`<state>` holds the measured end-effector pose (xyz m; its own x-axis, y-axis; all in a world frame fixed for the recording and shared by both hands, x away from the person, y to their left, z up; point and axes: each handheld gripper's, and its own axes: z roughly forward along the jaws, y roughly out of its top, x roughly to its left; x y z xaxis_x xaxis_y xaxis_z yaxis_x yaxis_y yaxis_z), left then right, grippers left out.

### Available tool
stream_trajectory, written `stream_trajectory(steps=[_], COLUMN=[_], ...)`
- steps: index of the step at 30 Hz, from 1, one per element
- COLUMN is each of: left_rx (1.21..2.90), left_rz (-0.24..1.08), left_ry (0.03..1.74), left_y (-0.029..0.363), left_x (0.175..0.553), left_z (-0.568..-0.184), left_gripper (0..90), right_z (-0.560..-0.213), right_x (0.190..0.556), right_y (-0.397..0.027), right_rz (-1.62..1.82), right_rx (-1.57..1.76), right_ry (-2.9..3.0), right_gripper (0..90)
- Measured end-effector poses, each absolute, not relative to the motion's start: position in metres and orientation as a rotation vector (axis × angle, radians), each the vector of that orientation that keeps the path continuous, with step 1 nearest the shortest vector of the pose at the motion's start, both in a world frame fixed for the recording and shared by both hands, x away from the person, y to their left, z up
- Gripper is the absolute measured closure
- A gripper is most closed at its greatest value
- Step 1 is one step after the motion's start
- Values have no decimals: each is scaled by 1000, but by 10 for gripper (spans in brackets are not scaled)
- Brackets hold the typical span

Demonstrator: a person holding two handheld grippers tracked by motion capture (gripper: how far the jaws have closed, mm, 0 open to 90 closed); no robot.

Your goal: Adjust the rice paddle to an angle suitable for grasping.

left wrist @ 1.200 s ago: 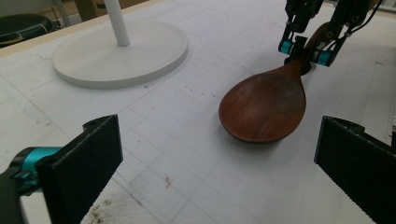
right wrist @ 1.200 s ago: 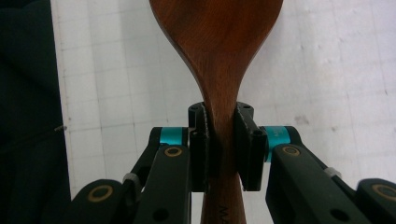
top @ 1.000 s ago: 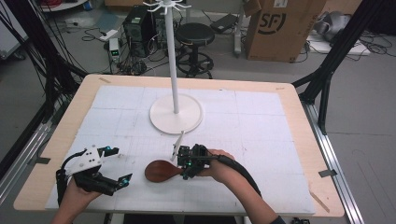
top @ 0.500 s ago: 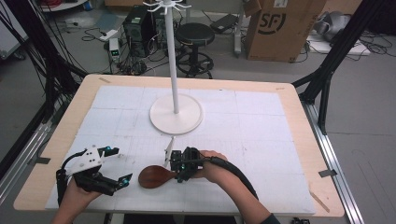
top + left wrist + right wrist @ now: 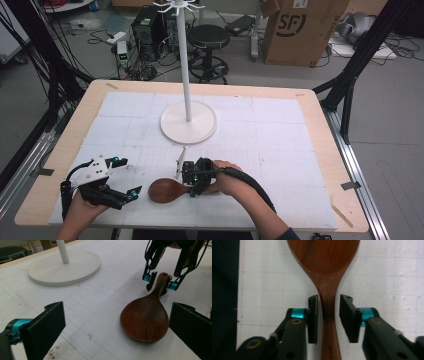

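Spoon (image 5: 167, 190) of dark glossy wood, broad oval bowl and short tapered handle, seen from the high view lying flat on a white gridded mat (image 5: 280, 150), on the person's side of the flat round white stand base (image 5: 172, 131). Right gripper (image 5: 189, 182) low over the handle, black jaws just opened, likely to let go after setting the spoon down. Left gripper (image 5: 127, 176) left of the base and nearer the person, jaws spread, idle.

Left gripper view: ribbed black pads wide apart with nothing between; smooth spoon bowl ahead, matte base beyond it.

Right gripper view: handle (image 5: 327, 307) running straight between parted toothed pads, one pad close alongside, a clear gap at the other, no squeeze, bowl toward the base's side.
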<state>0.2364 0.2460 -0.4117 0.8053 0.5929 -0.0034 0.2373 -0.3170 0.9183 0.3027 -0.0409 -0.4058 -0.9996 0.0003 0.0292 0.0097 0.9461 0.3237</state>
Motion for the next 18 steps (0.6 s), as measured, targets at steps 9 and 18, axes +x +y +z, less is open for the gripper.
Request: stream_trajectory(steps=[9,18], left_rx=[1896,1893], left_rz=[410,410], left_ry=[631,630], left_y=[247,246], left_x=[235,235], left_z=[-411,-411], left_gripper=[16,16], right_z=[-396,-390], right_x=[294,290], right_y=[-63,-104], right_rz=[-462,-414], right_rx=[-53,-100], right_ry=[-3063,-3123], right_gripper=[666,665])
